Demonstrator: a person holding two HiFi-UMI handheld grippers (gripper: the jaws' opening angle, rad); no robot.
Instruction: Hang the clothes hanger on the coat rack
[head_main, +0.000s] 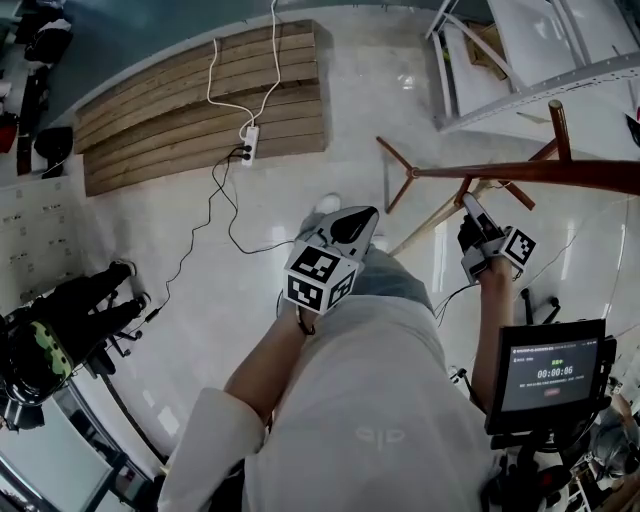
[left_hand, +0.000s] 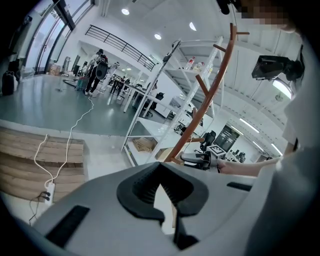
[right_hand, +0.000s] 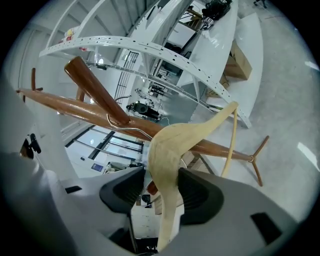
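The brown wooden coat rack (head_main: 540, 172) runs across the head view's right side, and its pegs rise in the left gripper view (left_hand: 210, 95). My right gripper (head_main: 470, 205) reaches up to it, shut on a pale wooden clothes hanger (right_hand: 170, 145) that fills the space between the pads (right_hand: 162, 185). The hanger's wire hook (right_hand: 116, 123) lies at the junction of a peg and the pole (right_hand: 95, 112). One hanger arm (head_main: 430, 228) slants down left of the rack. My left gripper (head_main: 358, 222) hangs lower, away from the rack, its tips together on nothing (left_hand: 160, 172).
White metal shelving (head_main: 540, 80) stands behind the rack. Wooden boards (head_main: 200, 90) with a power strip (head_main: 250, 145) and cables lie on the floor at the back left. A screen on a stand (head_main: 555, 375) is at the lower right and black equipment (head_main: 60, 320) at the left.
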